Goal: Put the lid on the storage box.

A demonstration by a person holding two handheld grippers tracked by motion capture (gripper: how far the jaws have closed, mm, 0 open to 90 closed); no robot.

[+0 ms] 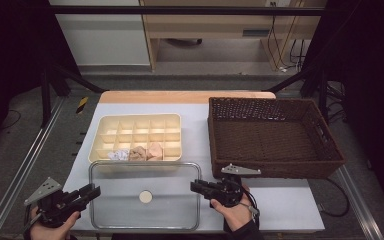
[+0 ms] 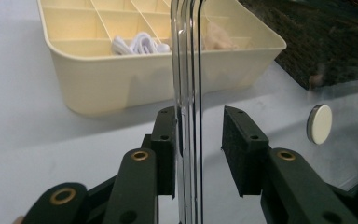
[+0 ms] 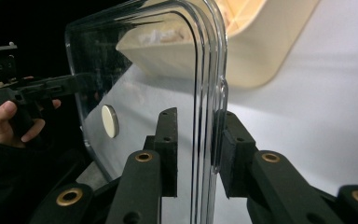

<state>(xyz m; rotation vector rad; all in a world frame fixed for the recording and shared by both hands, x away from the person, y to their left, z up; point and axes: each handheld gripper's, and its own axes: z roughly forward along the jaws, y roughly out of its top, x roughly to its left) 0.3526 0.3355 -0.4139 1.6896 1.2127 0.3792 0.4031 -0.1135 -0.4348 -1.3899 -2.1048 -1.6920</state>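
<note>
A clear lid with a round cream knob hangs level at the table's near edge, between my two grippers. My left gripper has the lid's left rim between its jaws, and the left pad lies against it. At the lid's right rim is my right gripper, its right pad on the rim's small tab. Behind the lid sits a cream divided tray with a white bundle and tan pieces in its front row.
A dark wicker basket stands at the right, close behind my right gripper. The white tabletop ends at metal rails on both sides. The person's other hand and the left gripper appear through the lid in the right gripper view.
</note>
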